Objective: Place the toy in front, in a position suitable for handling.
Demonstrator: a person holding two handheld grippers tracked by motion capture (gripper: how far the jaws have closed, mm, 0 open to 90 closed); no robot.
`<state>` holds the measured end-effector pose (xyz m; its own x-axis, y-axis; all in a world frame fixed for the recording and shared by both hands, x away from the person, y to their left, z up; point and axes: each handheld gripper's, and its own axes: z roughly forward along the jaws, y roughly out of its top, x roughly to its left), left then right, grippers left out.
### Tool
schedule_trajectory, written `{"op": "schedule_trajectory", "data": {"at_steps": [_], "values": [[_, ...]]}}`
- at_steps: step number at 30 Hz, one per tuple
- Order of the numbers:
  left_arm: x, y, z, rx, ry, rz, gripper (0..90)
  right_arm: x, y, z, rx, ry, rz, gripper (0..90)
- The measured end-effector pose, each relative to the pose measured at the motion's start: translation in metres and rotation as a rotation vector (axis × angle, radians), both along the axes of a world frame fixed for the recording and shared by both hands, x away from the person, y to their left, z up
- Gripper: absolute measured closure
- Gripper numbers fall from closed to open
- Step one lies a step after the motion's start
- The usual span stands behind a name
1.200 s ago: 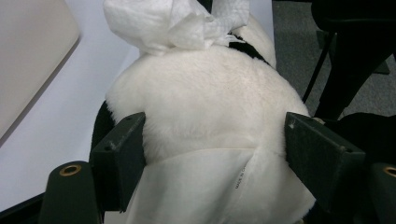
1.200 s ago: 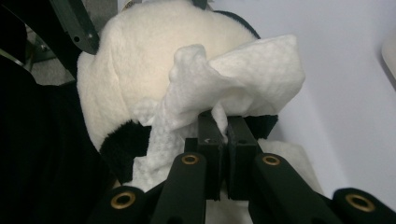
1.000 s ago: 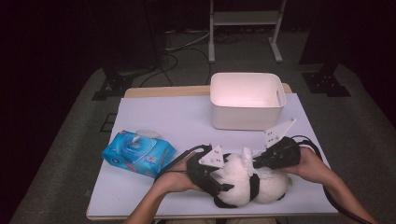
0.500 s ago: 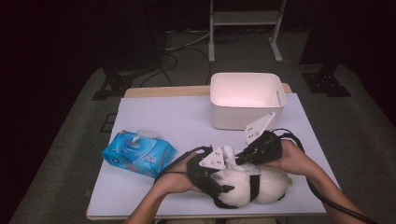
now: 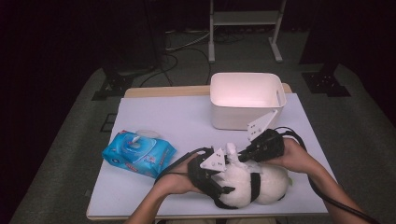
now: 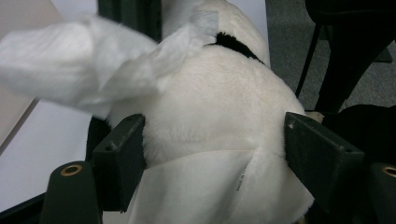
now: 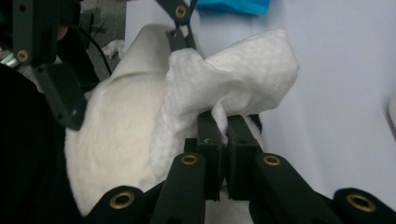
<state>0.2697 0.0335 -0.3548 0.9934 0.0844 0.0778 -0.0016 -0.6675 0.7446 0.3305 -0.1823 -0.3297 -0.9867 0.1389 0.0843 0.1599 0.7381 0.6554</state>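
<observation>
High view: left gripper (image 5: 219,179) clamps plush toy (image 5: 254,182) at table's (image 5: 163,116) five o'clock; right gripper (image 5: 237,155) pinches wipe (image 7: 224,88); best stroke lightly toward three o'clock, toy held steady.

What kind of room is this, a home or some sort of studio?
Probably a recording studio or lab, not a home: dark curtained surroundings, black cables on the grey floor, a metal stand behind, and one lit white-topped table holding a white plastic tub.

Left tongs (image 5: 219,179) stand wide, clamped across the plush toy (image 5: 254,182); right tongs (image 5: 238,154) pinched together on a white wipe (image 7: 229,88) above that toy.
</observation>
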Motion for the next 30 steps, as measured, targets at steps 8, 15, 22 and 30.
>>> {"op": "schedule_trajectory", "data": {"at_steps": [8,15,22,30], "values": [[0.002,0.001,-0.001,-0.003,0.006,0.002,23.9,0.001,-0.005,0.001,-0.003,0.000,-0.017,85.5],[0.007,0.004,-0.003,-0.010,0.022,0.021,24.0,-0.007,-0.040,-0.010,-0.029,0.008,-0.077,85.3],[0.010,0.005,-0.004,-0.014,0.036,0.031,24.1,-0.016,-0.076,-0.012,0.018,0.017,-0.141,85.3],[0.017,0.011,-0.006,-0.023,0.059,0.055,24.2,-0.019,-0.110,-0.021,0.016,0.037,-0.224,85.2]]}}
